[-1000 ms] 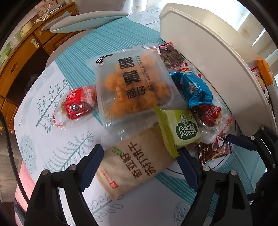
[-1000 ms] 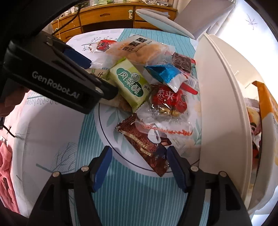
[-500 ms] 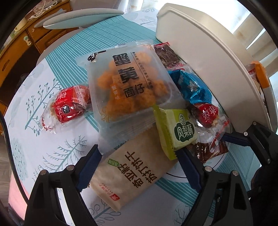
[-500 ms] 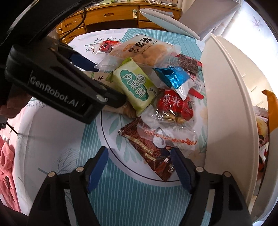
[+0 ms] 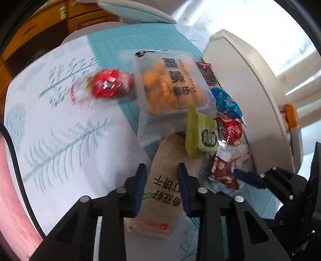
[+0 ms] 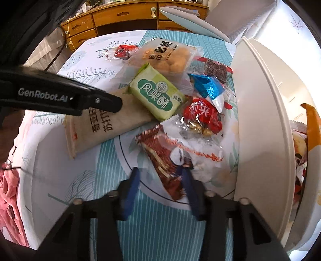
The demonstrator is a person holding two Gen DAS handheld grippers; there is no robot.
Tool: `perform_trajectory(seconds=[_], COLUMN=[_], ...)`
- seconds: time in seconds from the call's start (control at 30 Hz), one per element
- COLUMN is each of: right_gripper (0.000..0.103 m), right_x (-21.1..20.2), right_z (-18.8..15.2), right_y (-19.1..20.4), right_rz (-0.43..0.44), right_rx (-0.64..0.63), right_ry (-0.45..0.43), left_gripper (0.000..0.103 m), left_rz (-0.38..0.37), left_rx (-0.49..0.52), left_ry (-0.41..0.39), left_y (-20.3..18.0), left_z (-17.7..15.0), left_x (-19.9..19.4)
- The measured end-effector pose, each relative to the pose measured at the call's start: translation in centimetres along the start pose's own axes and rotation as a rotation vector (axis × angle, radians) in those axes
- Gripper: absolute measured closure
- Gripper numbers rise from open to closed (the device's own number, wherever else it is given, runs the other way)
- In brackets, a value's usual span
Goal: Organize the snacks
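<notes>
Snacks lie heaped on the tree-patterned surface beside a white bin, a wooden dresser behind. The left hand-held gripper, wide a moment ago, has just closed onto the tan biscuit packet. The right hand-held gripper has narrowed around the dark red wrapper; a firm grip I cannot tell.

Black tongs, blue pads, silver screws.

Snack pile crowds table middle, packets overlapping. White bin wall hard against pile's right side, blocking passage. Bare cloth left of pile and nearer edge: open approach.
</notes>
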State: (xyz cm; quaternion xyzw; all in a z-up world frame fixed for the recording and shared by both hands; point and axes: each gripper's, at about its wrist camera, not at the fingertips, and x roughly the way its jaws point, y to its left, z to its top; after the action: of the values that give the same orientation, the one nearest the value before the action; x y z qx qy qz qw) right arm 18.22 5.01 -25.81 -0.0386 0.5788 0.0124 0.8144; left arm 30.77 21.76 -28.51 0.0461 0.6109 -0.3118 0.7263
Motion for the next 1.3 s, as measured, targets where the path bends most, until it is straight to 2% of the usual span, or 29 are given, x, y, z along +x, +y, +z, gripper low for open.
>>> perform_trajectory(seconds=[0.03, 0.23, 0.5, 0.73, 1.07, 1.17, 1.3], right_gripper=[0.081, 0.102, 0.103, 0.103, 0.103, 0.103, 0.102], right_x=[-0.1, -0.3, -0.8, -2.9, -8.1, -9.2, -9.8], right_z=[0.0, -0.4, -1.9, -4.5, -5.8, -6.0, -5.6], right_y=[0.1, 0.8, 0.3, 0.8, -0.2, -0.6, -1.0], right_rz=[-0.004, 0.015, 0.17, 0.211, 0.203, 0.192, 0.167], right_rx=[-0.002, 0.001, 0.179, 0.264, 0.284, 0.274, 0.25], right_ry=[0.003, 0.046, 0.126, 0.117, 0.015, -0.016, -0.071], left_gripper=[0.084, 0.091, 0.1, 0.101, 0.101, 0.101, 0.095], left_rz=[-0.004, -0.031, -0.074, -0.115, -0.163, -0.168, -0.117], left_rx=[-0.018, -0.116, -0.188, -0.26, -0.327, -0.334, -0.372], left_ry=[-0.003, -0.011, -0.03, -0.084, -0.175, -0.174, -0.131], left_y=[0.3, 1.2, 1.0, 1.1, 0.6, 0.1, -0.4], left_z=[-0.6, -3.5, -8.4, -13.5, -14.2, -14.0, -13.1], left_x=[-0.2, -1.2, -2.8, -6.6, -11.9, -12.0, -10.4])
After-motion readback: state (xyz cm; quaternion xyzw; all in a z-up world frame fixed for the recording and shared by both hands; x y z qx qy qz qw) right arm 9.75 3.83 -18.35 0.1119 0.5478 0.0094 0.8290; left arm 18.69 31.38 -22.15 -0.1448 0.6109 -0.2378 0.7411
